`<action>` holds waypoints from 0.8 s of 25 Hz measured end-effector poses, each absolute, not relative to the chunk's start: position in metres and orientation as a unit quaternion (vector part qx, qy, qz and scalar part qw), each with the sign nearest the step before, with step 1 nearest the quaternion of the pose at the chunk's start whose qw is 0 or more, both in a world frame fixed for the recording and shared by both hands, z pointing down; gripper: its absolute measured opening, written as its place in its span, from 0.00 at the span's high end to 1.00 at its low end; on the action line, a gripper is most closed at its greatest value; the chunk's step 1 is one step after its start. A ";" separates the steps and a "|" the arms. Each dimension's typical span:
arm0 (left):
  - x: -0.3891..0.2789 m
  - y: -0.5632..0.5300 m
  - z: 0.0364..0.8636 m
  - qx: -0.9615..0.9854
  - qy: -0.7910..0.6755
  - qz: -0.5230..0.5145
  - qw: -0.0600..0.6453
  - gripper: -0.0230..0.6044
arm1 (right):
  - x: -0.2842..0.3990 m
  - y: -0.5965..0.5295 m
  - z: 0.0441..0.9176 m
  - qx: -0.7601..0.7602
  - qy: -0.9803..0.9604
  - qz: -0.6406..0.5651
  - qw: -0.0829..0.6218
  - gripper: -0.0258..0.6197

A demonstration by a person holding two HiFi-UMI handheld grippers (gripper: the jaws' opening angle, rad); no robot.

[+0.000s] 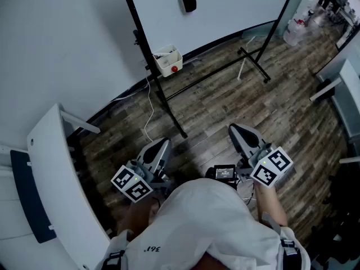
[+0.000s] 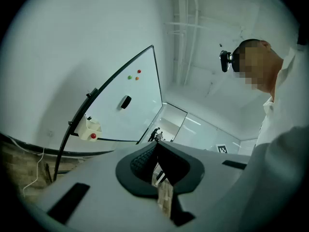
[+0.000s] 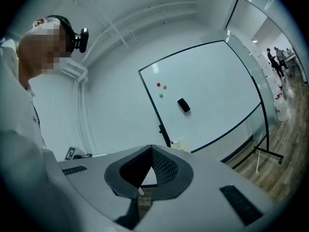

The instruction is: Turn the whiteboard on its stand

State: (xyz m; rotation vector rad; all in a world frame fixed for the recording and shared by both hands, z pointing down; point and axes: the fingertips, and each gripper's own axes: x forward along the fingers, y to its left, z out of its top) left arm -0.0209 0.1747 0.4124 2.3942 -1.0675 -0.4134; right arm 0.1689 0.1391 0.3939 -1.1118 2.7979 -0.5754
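Observation:
The whiteboard (image 1: 225, 4) stands on a black stand (image 1: 163, 94) across the wooden floor ahead of me, with a black eraser (image 1: 187, 0) stuck to its face. My left gripper (image 1: 162, 143) and right gripper (image 1: 234, 129) are held low near my body, both well short of the board and touching nothing. Each has its jaws shut with nothing between them. The left gripper view shows the whiteboard (image 2: 130, 100) beyond the left gripper (image 2: 155, 144). In the right gripper view the whiteboard (image 3: 207, 95) carries three small magnets (image 3: 161, 88), past the right gripper (image 3: 151, 149).
A white box with a red button (image 1: 169, 61) hangs on the stand's left post, and a white cable (image 1: 149, 111) trails from it over the floor. A curved white table (image 1: 50, 167) is at my left. Water bottles (image 1: 292, 32) and desks (image 1: 349, 94) are at the right.

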 end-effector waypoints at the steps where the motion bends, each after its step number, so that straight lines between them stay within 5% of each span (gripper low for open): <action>1: -0.017 0.174 0.413 0.876 -0.390 -0.150 0.242 0.95 | 0.171 0.138 0.395 -0.362 0.912 -0.190 0.038 0.93; 20: 0.037 0.166 0.421 0.875 -0.394 -0.136 0.248 0.95 | 0.214 0.129 0.410 -0.379 0.917 -0.126 -0.017 0.92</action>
